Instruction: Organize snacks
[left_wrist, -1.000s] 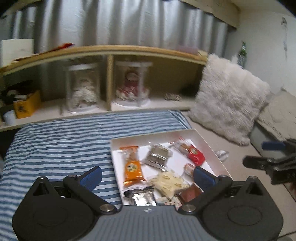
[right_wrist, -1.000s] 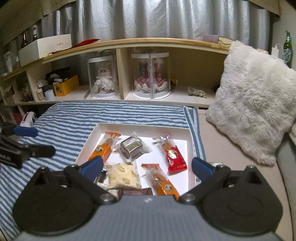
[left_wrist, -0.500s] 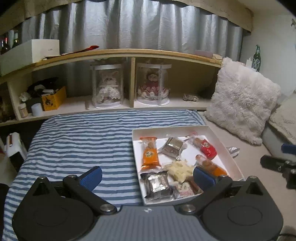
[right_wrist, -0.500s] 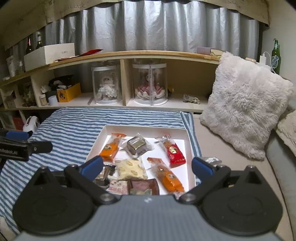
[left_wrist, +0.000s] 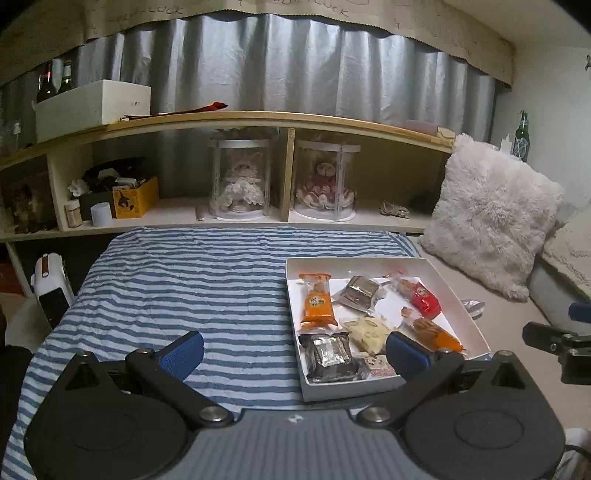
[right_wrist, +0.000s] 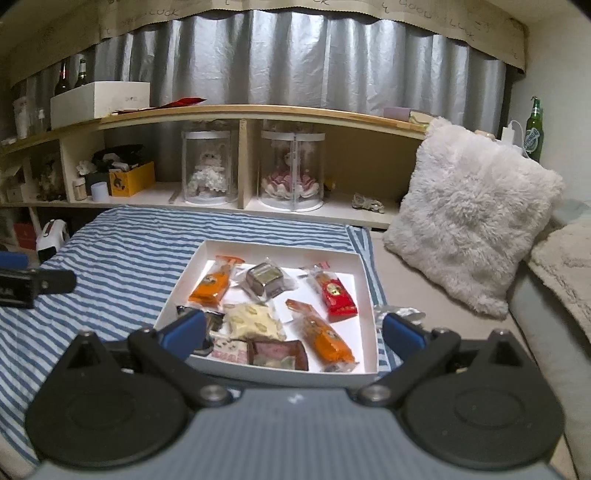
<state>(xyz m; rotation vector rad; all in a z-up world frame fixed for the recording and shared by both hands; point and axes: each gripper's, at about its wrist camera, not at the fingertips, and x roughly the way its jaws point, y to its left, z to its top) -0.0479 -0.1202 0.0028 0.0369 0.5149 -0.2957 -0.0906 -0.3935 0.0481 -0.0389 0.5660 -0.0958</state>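
The left gripper (left_wrist: 295, 350) hangs wide and empty over the striped cloth (left_wrist: 192, 288); the right gripper (right_wrist: 293, 328) hangs just as wide and empty above the near edge of the box (right_wrist: 275, 373); inside, left to right, lie an orange pack (right_wrist: 211, 286), a silver pack (right_wrist: 265, 279), a cream pack (right_wrist: 253, 320) and a red pack (right_wrist: 335, 294), all loose and overlapping near the front; a crinkled wrapper (right_wrist: 400, 313) sits outside on the right; crowded packs could slip or come up in pairs if the jaws close on slick film; a low approach may nudge the light box.
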